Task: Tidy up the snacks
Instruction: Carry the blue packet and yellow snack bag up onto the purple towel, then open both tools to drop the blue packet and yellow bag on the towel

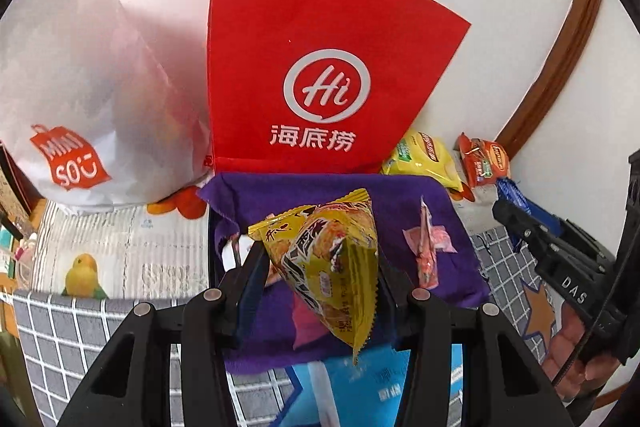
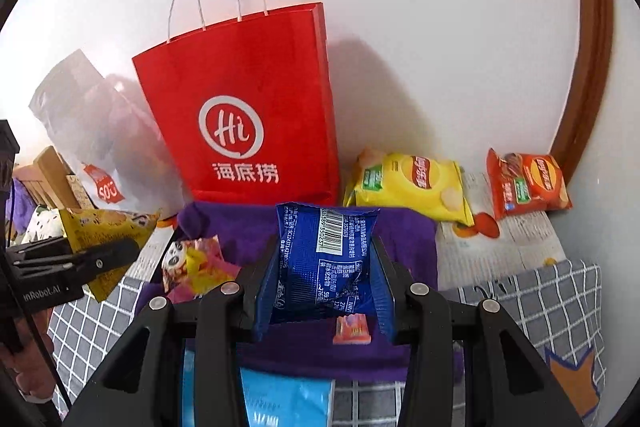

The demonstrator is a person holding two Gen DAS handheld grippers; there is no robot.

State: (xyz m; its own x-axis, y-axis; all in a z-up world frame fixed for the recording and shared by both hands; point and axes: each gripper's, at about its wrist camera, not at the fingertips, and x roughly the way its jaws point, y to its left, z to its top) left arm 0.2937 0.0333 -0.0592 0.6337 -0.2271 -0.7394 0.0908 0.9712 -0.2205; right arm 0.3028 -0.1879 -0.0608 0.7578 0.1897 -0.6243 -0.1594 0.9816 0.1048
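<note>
My left hand-held gripper clenches a crinkly yellow snack pouch; my right hand-held gripper clenches a glossy blue packet. Both hang above the soft purple cloth. At twelve o'clock stands a stiff red paper bag; I'd lift each pouch over its rim, squeezing lightly because the foil crushes.

We read "Hi" and "海底捞" on the red paper bag, "MINISO" on the white bag, and "DAS" on the right gripper.
</note>
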